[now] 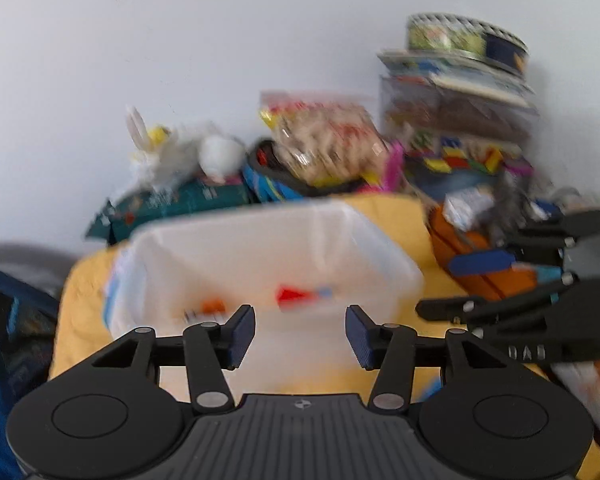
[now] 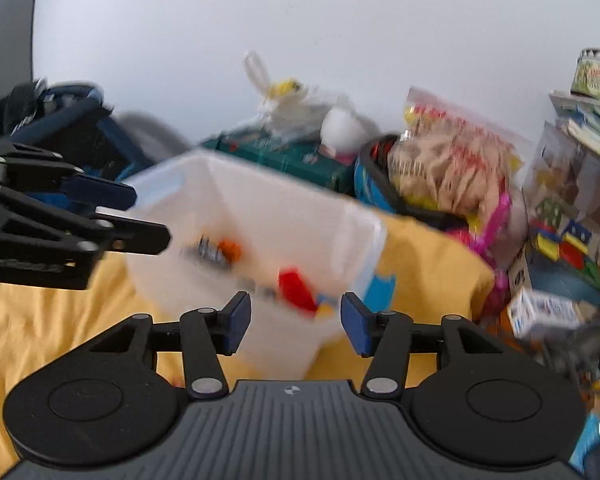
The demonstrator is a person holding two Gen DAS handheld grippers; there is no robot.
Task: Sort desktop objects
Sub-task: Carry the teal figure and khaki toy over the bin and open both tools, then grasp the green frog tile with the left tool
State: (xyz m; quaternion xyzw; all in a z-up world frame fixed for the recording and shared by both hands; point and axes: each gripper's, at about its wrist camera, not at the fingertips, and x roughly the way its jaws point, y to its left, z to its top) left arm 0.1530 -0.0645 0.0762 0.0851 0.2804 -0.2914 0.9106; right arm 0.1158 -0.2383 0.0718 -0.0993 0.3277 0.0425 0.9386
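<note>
A translucent white plastic bin (image 1: 260,248) stands on a yellow cloth (image 1: 80,304); it also shows in the right wrist view (image 2: 260,216). Inside lie a red piece (image 1: 294,294), an orange piece (image 1: 212,305) and a small dark item (image 2: 210,254). My left gripper (image 1: 300,336) is open and empty just before the bin's near wall. My right gripper (image 2: 296,322) is open and empty at the bin's near corner. Each gripper shows in the other's view, the right one (image 1: 480,284) at the right side, the left one (image 2: 140,216) at the left side. Both views are blurred.
Behind the bin is a pile of clutter: a white rabbit toy (image 1: 156,152), a teal box (image 1: 172,204), a snack bag (image 1: 324,140) in a dark basket, stacked toy boxes (image 1: 460,112) with a tin on top, and an orange case (image 1: 480,260). A blue bag (image 2: 72,128) sits left.
</note>
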